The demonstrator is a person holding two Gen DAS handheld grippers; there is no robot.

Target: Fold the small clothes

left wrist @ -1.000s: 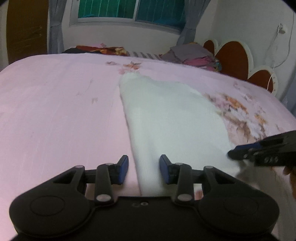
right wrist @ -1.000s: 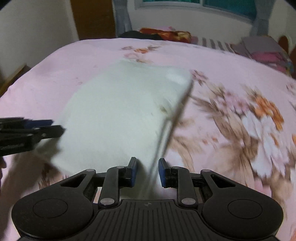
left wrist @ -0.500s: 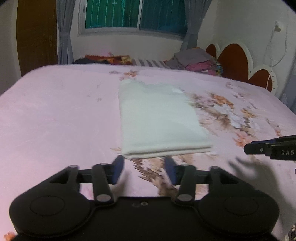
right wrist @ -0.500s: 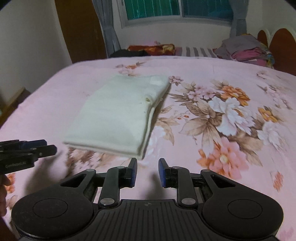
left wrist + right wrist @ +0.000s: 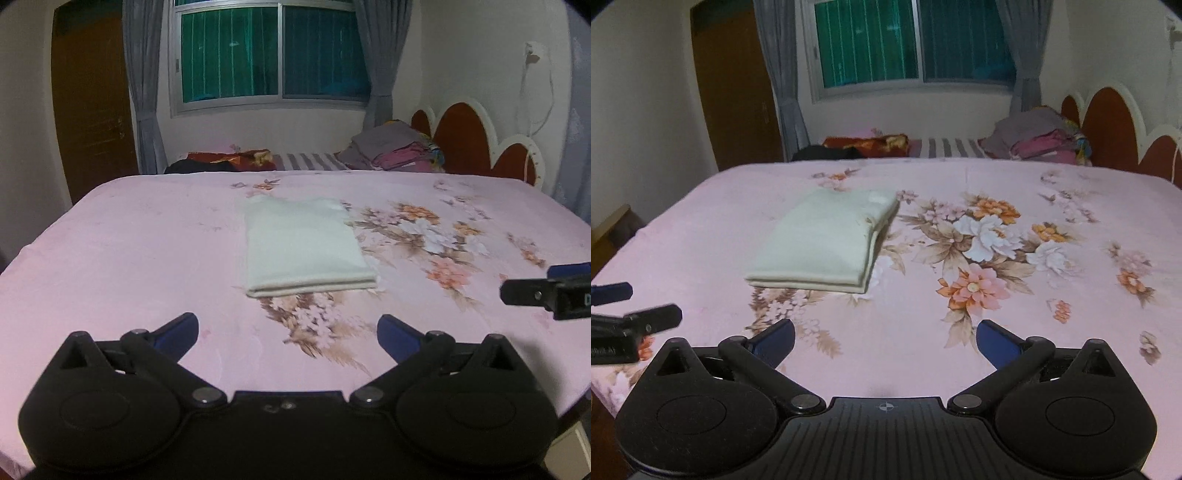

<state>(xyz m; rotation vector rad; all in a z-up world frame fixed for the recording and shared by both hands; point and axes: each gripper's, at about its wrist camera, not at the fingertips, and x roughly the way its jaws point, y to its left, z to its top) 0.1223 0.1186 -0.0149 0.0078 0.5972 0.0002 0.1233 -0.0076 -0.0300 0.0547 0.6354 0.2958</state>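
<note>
I have the left tongs (image 5: 288, 334) over the near part of the bed (image 5: 129, 258); their jaws are opening, spread wide, with nothing between the blue pads (image 5: 177, 332). The right tongs (image 5: 885, 339) read the same: jaws opening, wide apart, only bedsheet between them.

The folded white garment (image 5: 303, 245) lies flat on the pink floral bedsheet (image 5: 997, 332), ahead of both tongs and clear of them. From the left tongs it sits straight ahead; from the right tongs it sits ahead and to the left, its layered fold edge (image 5: 871, 247) facing right. Neither tongs touch it.

The right tongs' tip shows at the right edge of the left wrist view; the left tongs' tip appears at the left edge of the right wrist view.

Beyond the garment, at the far side of the bed, a pile of clothes (image 5: 395, 147) rests near the scalloped headboard (image 5: 476, 136).
</note>
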